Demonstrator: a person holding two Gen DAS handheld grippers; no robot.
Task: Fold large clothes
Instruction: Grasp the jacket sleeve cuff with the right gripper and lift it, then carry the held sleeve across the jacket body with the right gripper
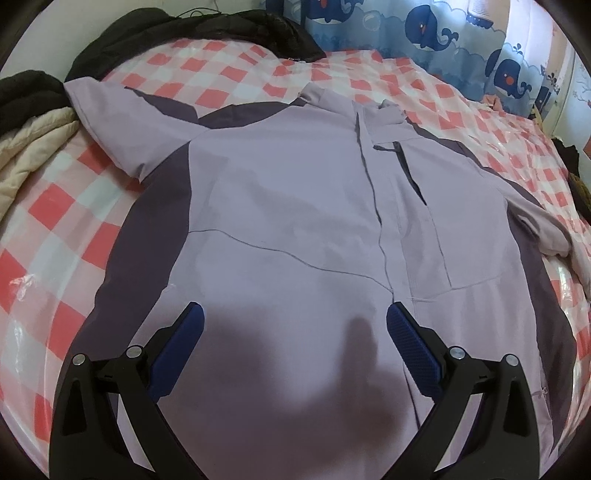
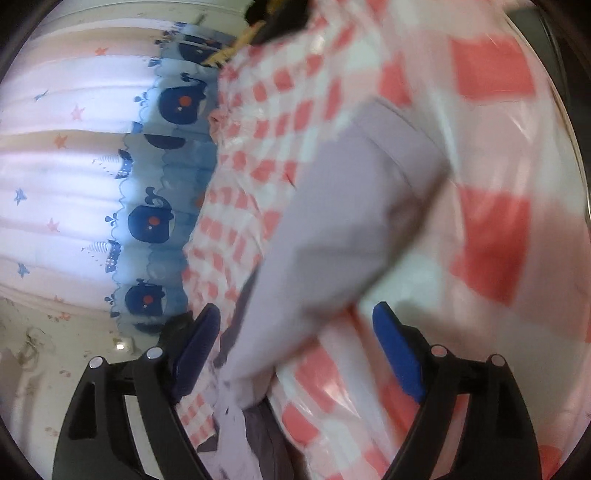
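A large lilac jacket with dark purple side panels lies front up and spread flat on the red-and-white checked bed cover, collar toward the far side. My left gripper is open and empty, hovering above the jacket's lower front. In the right wrist view, tilted sideways and blurred, one lilac sleeve lies stretched across the checked cover. My right gripper is open over the sleeve's near part, with the fingers on either side and nothing held.
Dark clothes are piled at the far edge of the bed, and a cream quilted garment lies at the left. A whale-print curtain hangs behind the bed and also shows in the right wrist view.
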